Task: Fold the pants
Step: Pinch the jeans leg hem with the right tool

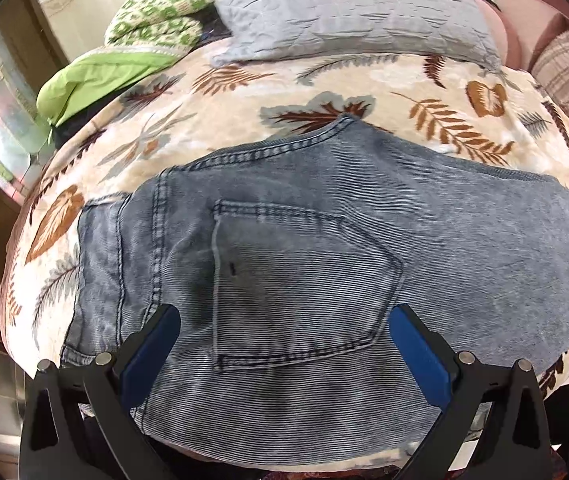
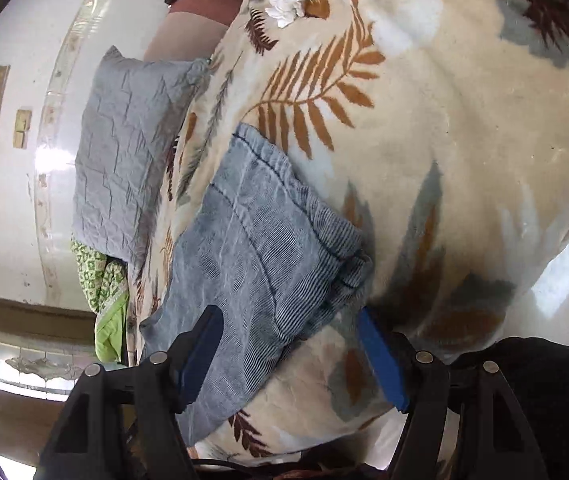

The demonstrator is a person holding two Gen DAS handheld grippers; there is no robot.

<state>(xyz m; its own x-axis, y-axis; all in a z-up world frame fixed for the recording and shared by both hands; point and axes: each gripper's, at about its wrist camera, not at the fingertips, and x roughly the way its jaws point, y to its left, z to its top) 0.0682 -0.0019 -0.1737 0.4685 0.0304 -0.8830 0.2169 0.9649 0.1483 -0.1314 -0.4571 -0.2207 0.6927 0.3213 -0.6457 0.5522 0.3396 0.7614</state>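
Folded light-blue jeans (image 1: 324,248) lie flat on a leaf-print blanket (image 1: 424,92), back pocket (image 1: 300,284) facing up. My left gripper (image 1: 284,320) is open just above the jeans, its blue fingers (image 1: 152,344) on either side of the pocket, holding nothing. In the right wrist view the folded end of the jeans (image 2: 260,236) lies on the blanket (image 2: 464,140). My right gripper (image 2: 290,320) is open at the near corner of that end, one finger (image 2: 204,344) over the denim and the other over the blanket.
A grey quilted pillow (image 1: 348,4) and a green patterned quilt (image 1: 156,12) lie at the far side of the bed. A crumpled white tissue (image 2: 288,4) sits on the blanket. The bed edge drops to a tiled floor (image 2: 564,280) on the right.
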